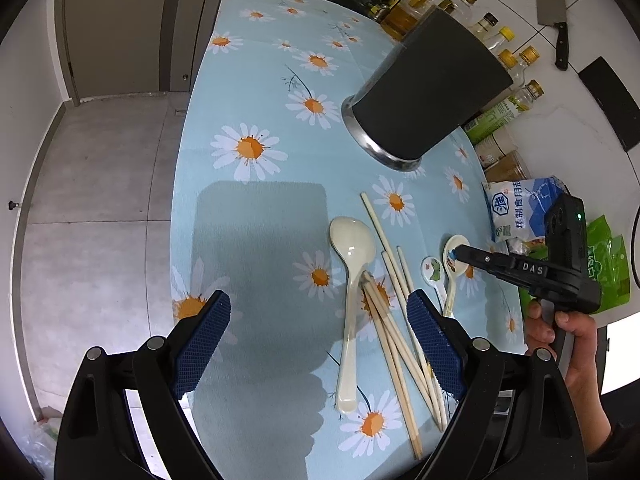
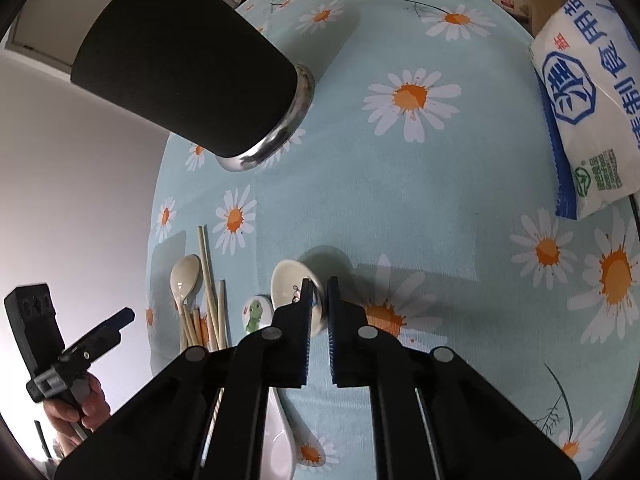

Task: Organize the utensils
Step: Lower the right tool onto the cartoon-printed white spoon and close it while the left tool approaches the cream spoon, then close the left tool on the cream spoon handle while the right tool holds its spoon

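Observation:
A black utensil holder (image 1: 428, 92) with a steel base stands on the daisy tablecloth; it also shows in the right wrist view (image 2: 188, 68). A cream spoon (image 1: 350, 280), several wooden chopsticks (image 1: 396, 332) and two small printed spoons (image 1: 452, 264) lie on the cloth. My left gripper (image 1: 320, 340) is open above the cloth, left of the chopsticks, holding nothing. My right gripper (image 2: 319, 292) is shut on the bowl rim of a small printed spoon (image 2: 290, 286). A second small spoon with a frog print (image 2: 256, 314) lies just left of it.
A salt bag (image 2: 592, 92) and a green packet (image 1: 608, 264) lie at the right edge. Bottles (image 1: 508, 52) and jars line the back. A cleaver (image 1: 554, 8) hangs on the wall. The table edge and floor are to the left.

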{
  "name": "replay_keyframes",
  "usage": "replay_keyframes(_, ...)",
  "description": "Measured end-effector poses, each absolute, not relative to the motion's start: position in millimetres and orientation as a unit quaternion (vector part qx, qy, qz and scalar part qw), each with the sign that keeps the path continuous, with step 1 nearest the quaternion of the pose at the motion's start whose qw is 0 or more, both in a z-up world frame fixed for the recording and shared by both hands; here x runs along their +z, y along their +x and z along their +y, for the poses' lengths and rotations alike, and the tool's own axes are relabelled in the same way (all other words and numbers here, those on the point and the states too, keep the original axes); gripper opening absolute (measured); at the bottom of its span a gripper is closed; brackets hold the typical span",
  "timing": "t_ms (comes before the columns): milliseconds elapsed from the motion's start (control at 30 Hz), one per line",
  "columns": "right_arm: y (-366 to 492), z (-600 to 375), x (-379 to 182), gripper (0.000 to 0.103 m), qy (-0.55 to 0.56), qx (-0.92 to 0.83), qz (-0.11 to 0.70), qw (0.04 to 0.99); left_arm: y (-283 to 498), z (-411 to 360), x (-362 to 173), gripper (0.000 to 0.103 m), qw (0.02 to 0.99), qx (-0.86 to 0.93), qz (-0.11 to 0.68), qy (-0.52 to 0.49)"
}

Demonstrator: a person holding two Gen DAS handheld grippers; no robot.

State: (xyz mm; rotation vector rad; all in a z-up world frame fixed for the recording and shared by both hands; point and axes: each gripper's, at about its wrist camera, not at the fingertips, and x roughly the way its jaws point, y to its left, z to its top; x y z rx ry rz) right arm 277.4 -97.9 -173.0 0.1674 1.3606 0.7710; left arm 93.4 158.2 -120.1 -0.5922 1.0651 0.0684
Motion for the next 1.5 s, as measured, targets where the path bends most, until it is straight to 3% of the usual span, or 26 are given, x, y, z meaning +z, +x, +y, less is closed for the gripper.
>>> replay_keyframes(600,265,-95,-128,0.006,-0.002,0.375,0.536,0.756,126,155,-140,0.087,0.799,0.004,0.527,-0.289)
replay_keyframes(700,265,-102,-120,0.006,-0.007,0.373,0.525,0.765,131,151,-143,0.081,0.796,-0.006,0.533,-0.286)
replay_keyframes(1000,262,-123,-95,0.006,-0.009,0.367,0.497,0.787,147,137,-147,0.079,0.792,-0.024,0.549,-0.266)
replay_keyframes(1167,256,-129,-81,0.006,-0.009,0.369,0.482,0.795,154,127,-146,0.069,0.788,-0.019,0.566,-0.242)
replay_keyframes(1333,250,-134,-72,0.005,-0.005,0.372,0.475,0.797,159,116,-145,0.052,0.785,0.016,0.59,-0.186)
replay_keyframes(1500,245,-137,-67,0.005,0.0,0.376,0.471,0.798,165,109,-146,0.047,0.776,0.031,0.612,-0.147)
